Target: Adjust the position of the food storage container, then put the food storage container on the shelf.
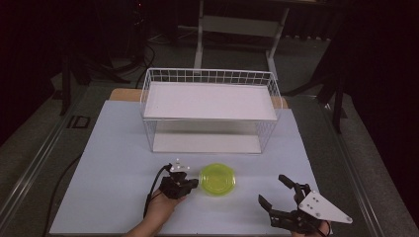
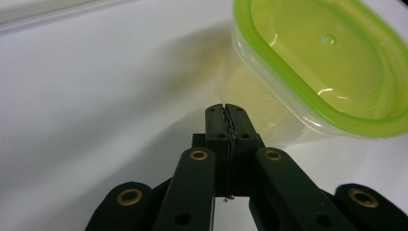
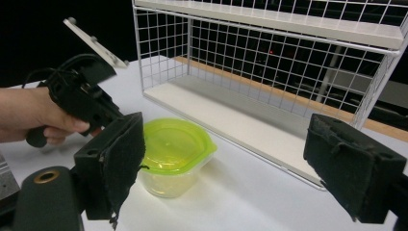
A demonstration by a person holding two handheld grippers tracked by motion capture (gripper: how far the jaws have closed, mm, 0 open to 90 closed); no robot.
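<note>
One lime-green lidded plastic container (image 1: 218, 178) sits at the frame's lower centre, one white wire two-tier shelf rack (image 1: 209, 109) stands above it, and two tongs, left tongs (image 1: 190, 183) and right tongs (image 1: 272, 189), flank the bottom.

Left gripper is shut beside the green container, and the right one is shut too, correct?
Not quite. The right gripper is open: the right gripper view shows its pads wide apart. The left gripper is indeed shut beside the green container.

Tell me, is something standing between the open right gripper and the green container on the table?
Nothing visible does. Bare table lies between the right gripper and the green container. The left gripper, fingers shut, sits close on the container's opposite side, not in the path.
</note>
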